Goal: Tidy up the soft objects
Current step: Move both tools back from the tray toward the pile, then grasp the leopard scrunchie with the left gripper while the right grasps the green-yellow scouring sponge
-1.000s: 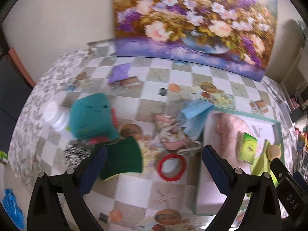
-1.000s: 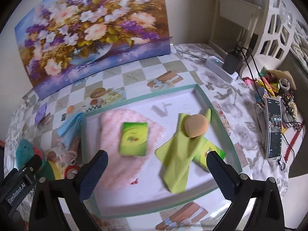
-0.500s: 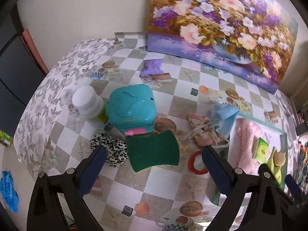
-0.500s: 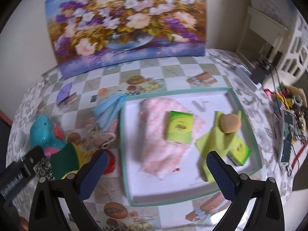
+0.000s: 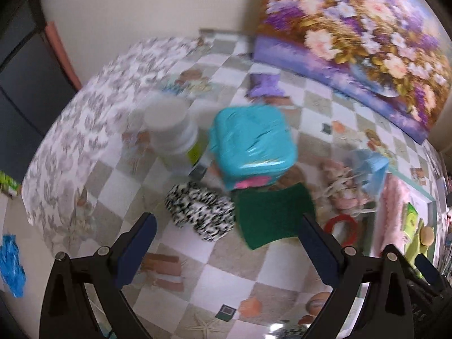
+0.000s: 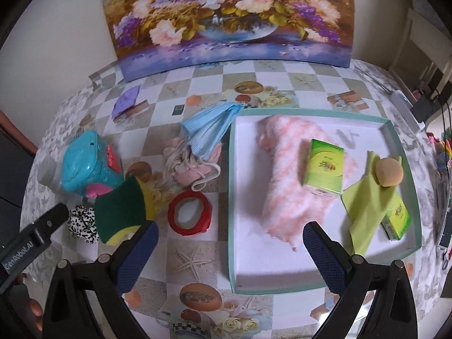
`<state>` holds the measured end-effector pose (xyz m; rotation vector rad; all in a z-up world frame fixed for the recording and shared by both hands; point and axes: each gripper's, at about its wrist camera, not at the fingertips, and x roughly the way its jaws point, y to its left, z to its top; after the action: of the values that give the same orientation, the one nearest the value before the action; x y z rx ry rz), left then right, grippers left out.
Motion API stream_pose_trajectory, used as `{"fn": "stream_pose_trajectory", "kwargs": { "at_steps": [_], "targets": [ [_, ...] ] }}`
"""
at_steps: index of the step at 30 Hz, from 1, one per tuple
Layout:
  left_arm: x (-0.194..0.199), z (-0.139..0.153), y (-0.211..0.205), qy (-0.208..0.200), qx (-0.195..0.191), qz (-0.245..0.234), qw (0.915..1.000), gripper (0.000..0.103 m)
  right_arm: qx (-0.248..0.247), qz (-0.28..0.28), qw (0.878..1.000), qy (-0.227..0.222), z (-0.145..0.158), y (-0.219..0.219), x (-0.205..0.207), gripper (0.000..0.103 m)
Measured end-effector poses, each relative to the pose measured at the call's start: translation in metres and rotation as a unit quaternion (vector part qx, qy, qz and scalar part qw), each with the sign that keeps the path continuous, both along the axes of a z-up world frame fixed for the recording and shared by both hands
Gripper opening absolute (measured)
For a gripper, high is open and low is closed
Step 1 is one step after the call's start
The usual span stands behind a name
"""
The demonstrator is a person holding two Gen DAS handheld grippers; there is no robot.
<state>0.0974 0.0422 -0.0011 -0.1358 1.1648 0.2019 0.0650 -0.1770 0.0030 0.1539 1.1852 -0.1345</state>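
My left gripper (image 5: 226, 243) is open above the table, with a black-and-white scrunchie (image 5: 202, 210) and a green sponge (image 5: 272, 216) lying just beyond its fingers. A teal toy (image 5: 251, 147) sits behind them. My right gripper (image 6: 228, 247) is open over the left edge of the teal-rimmed tray (image 6: 231, 197). In the tray lie a pink fluffy cloth (image 6: 291, 175), a green tissue pack (image 6: 323, 168), a lime cloth (image 6: 367, 206), a tan puff (image 6: 389, 172) and a second green pack (image 6: 397, 220). Left of the tray lie a blue mask (image 6: 210, 130) and pink fabric (image 6: 186, 166).
A red tape ring (image 6: 189, 212) lies between sponge and tray. A white jar (image 5: 172, 132) stands beside the teal toy. A purple item (image 6: 127, 103) rests near the flower painting (image 6: 226, 17). Cables and a charger (image 6: 423, 107) crowd the right edge. The table drops off at the left.
Both grippers have swung left. The left view now centres on the scrunchie and sponge, closer than before; the right view now takes in the tray's left edge and the loose items beside it.
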Motion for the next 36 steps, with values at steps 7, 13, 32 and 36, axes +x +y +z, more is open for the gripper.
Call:
{"fn": "stream_pose_trajectory", "kwargs": {
  "at_steps": [7,13,32,36],
  "targets": [
    [0.001,-0.023,0.019,0.017,-0.027,0.024,0.9992,0.101,0.043,0.032,0.999,0.008,-0.014,0.016,0.007,0.103],
    [0.007,-0.037,0.018,0.031,-0.028,0.017,0.999,0.103,0.05,0.048,0.998,0.015,-0.027,0.023,0.014,0.101],
    [0.011,-0.067,0.07,0.047,-0.078,0.129,0.9875,0.103,0.047,0.153,0.987,0.008,-0.051,0.084,0.03,0.083],
    [0.017,-0.073,0.064,0.049,-0.071,0.112,0.9899,0.102,0.052,0.16,0.986,0.01,-0.056,0.087,0.035,0.075]
  ]
}}
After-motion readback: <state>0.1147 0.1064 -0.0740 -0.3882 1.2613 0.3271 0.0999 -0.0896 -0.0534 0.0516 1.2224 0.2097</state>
